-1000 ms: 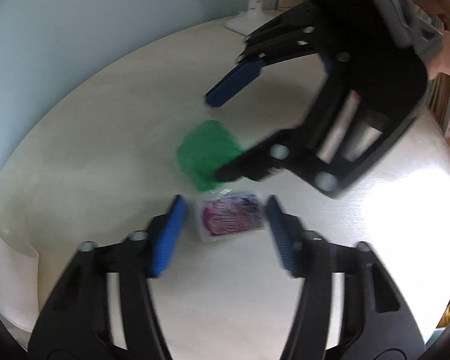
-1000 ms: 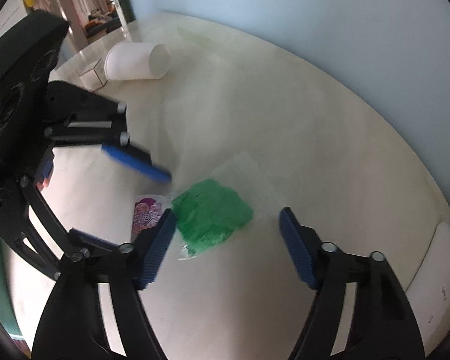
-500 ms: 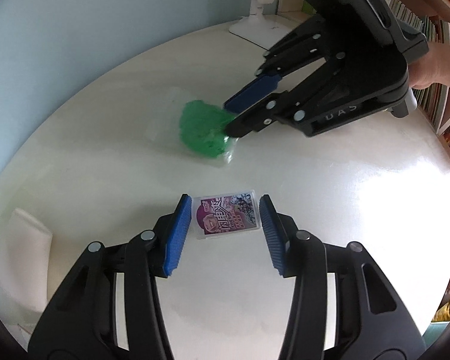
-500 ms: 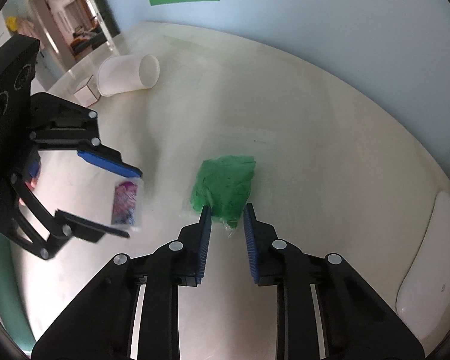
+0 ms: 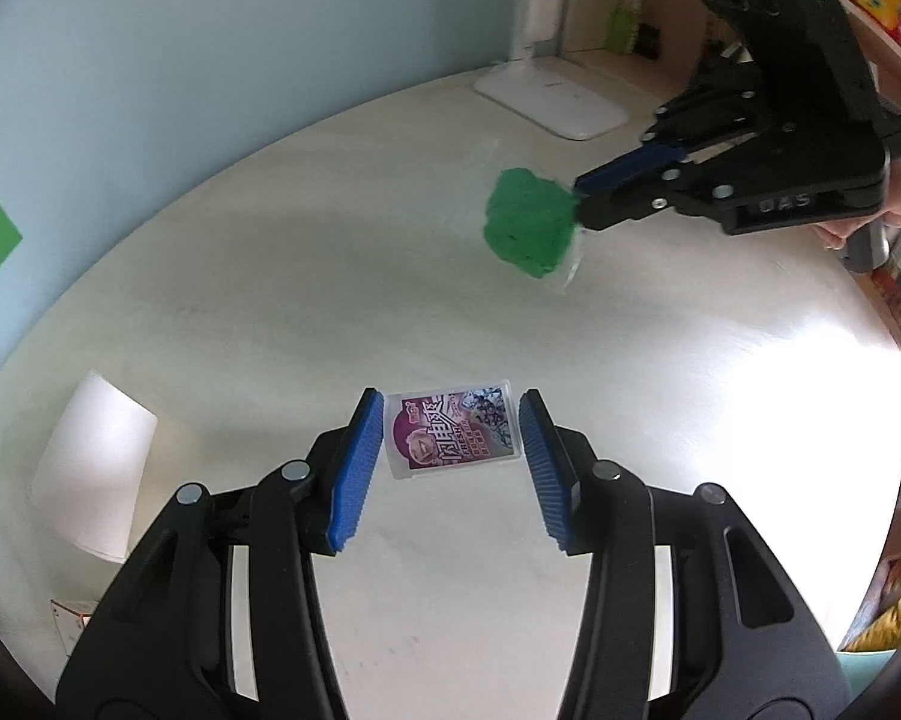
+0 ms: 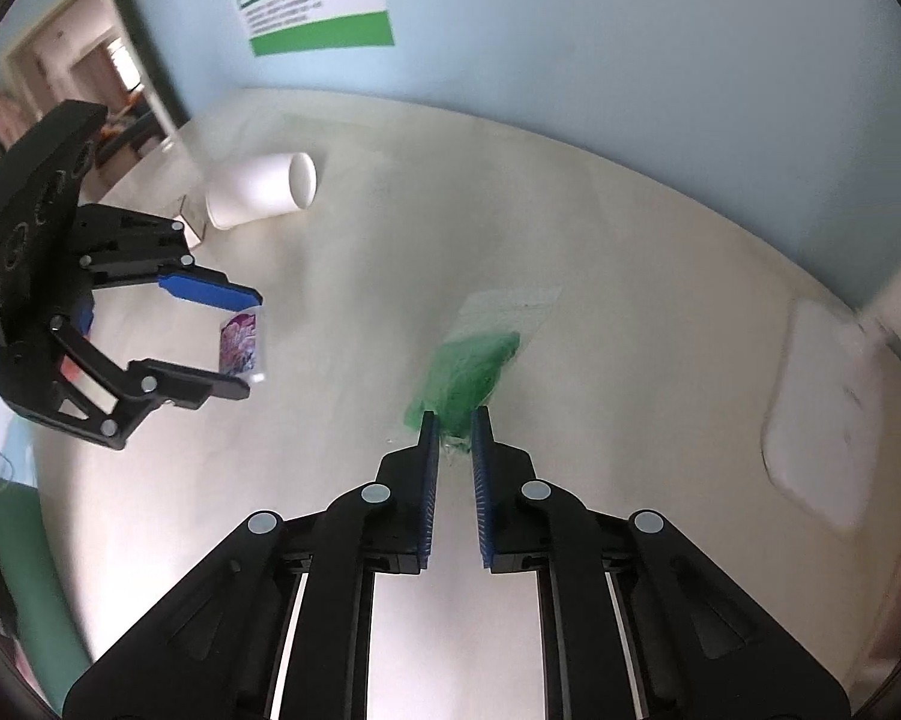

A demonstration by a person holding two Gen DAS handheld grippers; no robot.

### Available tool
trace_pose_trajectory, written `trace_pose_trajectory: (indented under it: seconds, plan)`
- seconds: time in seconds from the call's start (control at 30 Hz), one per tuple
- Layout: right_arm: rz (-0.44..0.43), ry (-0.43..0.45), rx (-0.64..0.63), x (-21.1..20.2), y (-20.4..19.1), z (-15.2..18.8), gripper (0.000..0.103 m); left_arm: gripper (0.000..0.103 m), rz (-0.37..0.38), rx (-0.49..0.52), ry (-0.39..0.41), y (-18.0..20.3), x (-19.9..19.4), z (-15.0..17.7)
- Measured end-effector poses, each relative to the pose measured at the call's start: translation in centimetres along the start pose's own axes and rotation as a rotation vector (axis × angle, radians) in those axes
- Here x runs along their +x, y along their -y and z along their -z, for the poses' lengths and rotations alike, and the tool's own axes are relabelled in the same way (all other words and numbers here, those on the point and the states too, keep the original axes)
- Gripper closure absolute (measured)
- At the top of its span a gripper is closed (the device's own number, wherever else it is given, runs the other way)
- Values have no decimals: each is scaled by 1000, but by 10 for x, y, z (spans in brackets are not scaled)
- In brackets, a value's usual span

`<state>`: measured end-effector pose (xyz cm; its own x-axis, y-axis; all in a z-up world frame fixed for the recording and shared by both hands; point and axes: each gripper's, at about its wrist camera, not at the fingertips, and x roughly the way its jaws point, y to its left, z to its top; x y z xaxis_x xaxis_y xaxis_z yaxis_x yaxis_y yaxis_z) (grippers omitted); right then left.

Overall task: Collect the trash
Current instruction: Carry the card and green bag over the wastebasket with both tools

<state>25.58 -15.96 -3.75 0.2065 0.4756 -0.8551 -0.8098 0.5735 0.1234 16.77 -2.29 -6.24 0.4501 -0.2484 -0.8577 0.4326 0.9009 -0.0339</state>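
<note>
A clear bag of green stuff (image 6: 468, 375) is pinched at its near end by my right gripper (image 6: 453, 423), which is shut on it and holds it off the table; in the left wrist view the bag (image 5: 528, 222) hangs from that gripper (image 5: 579, 198). A purple snack wrapper (image 5: 453, 435) sits between the blue pads of my left gripper (image 5: 450, 420). The jaws stand close on either side of it. In the right wrist view the wrapper (image 6: 243, 342) stands on edge between the fingers of the left gripper (image 6: 249, 339), seemingly raised.
A white paper cup (image 6: 264, 189) lies on its side on the cream round table (image 5: 270, 324), also at the left (image 5: 93, 468). A white lamp base (image 5: 549, 99) sits at the table's far edge. A bookshelf stands to the right.
My right gripper has lifted the green bag off the table and drawn it back to the right. My left gripper's jaws have stayed around the purple wrapper, which now looks tilted up.
</note>
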Motion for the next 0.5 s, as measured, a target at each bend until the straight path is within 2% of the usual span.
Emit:
trace_pose_trajectory:
  seconds: [0.13,0.27,0.5]
  plan:
    - [66,42,73,-36,-26,22,91,59,47,82,26,18,-13,7]
    - [164,86,198,-73,-65,67,91,59,115,184,33,46,-22,18]
    - [325,154,473,-131,-156,176,91,59,262,438,30,122,-50,67]
